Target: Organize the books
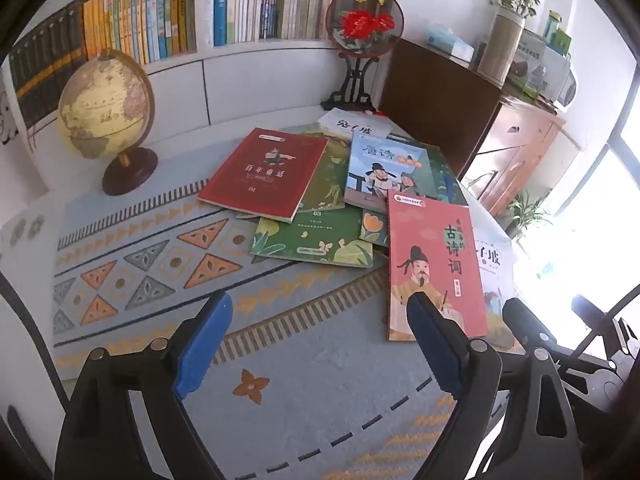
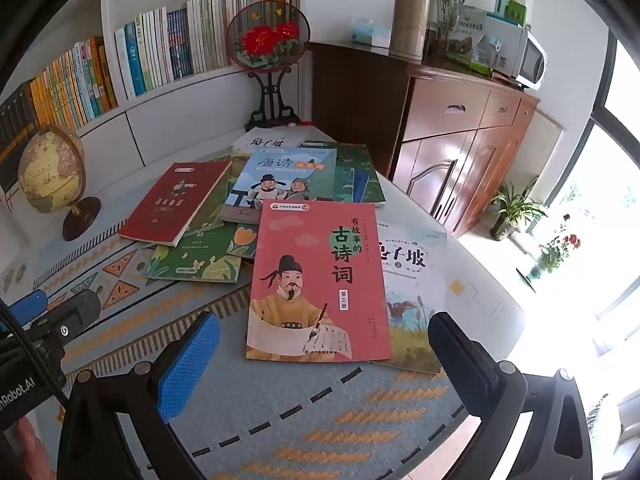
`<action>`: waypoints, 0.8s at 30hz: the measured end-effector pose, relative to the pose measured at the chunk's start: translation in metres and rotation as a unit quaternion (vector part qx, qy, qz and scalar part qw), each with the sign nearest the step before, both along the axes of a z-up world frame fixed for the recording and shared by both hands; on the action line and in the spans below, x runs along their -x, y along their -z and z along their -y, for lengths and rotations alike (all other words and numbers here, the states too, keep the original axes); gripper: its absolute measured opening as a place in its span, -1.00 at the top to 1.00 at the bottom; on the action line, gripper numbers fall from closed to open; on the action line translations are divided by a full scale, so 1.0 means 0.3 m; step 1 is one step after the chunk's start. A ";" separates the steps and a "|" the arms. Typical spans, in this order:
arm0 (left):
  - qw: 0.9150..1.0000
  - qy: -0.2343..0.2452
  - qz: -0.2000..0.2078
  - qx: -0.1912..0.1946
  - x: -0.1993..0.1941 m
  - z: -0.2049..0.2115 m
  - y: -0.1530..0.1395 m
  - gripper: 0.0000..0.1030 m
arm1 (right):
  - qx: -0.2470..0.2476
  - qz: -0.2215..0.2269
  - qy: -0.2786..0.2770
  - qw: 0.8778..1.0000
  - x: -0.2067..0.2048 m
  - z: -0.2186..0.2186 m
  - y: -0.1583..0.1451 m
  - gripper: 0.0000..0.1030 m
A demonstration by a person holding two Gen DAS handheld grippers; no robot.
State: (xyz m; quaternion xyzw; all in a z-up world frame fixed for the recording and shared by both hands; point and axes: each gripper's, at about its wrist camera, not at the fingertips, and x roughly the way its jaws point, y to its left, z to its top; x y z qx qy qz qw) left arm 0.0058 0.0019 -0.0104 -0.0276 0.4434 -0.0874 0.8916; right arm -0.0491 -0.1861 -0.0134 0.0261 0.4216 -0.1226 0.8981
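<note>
Loose heap of books [image 2: 256,208] lying flat on patterned tablecloth, pink poetry book [image 2: 320,280] nearest, overlapping

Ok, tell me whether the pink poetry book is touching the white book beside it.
Touching. The right wrist view shows the pink poetry book lying over the white book's left edge.

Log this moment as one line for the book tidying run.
left gripper: open, empty | right gripper: open, empty | pink book: nearest, atop scattered books | stage: pre-grasp
</note>
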 end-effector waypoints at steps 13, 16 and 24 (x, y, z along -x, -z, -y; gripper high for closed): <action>1.000 0.001 -0.005 -0.004 -0.022 -0.042 0.015 -0.71 | 0.003 -0.001 -0.013 1.000 -0.023 -0.056 0.008 -1.00; 1.000 -0.001 -0.006 -0.001 -0.030 -0.055 0.017 -0.71 | 0.009 -0.003 -0.016 1.000 -0.037 -0.075 0.003 -1.00; 1.000 0.005 0.008 -0.021 -0.037 -0.066 0.017 -0.71 | 0.044 -0.012 -0.006 0.999 -0.060 -0.067 0.021 -1.00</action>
